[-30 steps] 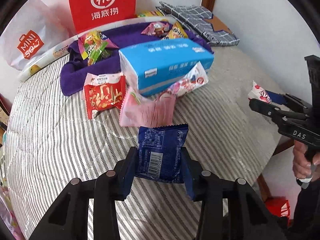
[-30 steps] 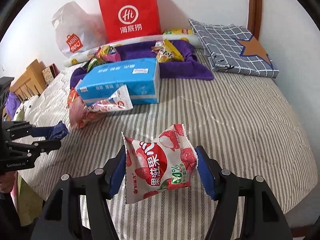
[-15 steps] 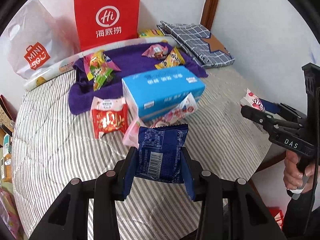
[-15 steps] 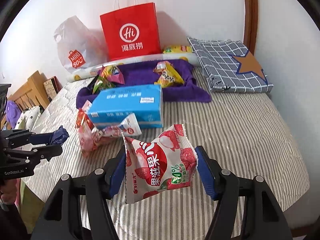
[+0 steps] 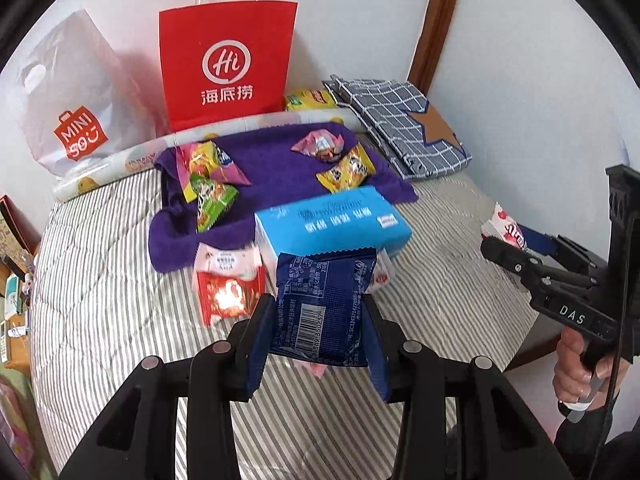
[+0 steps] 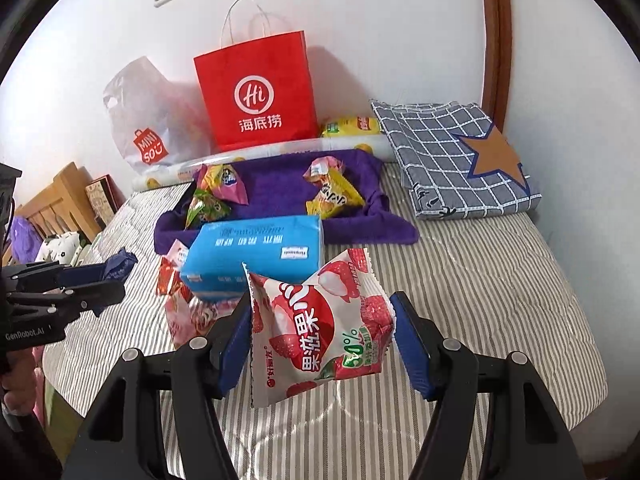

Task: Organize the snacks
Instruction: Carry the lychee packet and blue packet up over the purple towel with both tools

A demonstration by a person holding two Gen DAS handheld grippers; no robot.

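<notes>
My left gripper [image 5: 318,332] is shut on a dark blue snack packet [image 5: 324,304] and holds it above the striped bed. My right gripper [image 6: 320,340] is shut on a red and white lychee snack packet [image 6: 316,328], also held in the air. A purple towel [image 5: 276,160] at the back carries several snack packets, among them a green one [image 5: 212,200] and a yellow one [image 5: 346,168]. A red packet [image 5: 228,292] and a pink packet [image 6: 184,320] lie in front of the blue tissue pack [image 5: 332,224].
A red paper bag [image 5: 228,64] and a white Miniso bag [image 5: 76,96] stand against the wall. A folded grey checked cloth [image 6: 456,156] lies at the back right. The bed edge runs along the right side. A wooden headboard [image 6: 60,204] shows at the left.
Both grippers have pulled back and up from the bed with their packets still held, so the tissue pack and snacks look farther away.
</notes>
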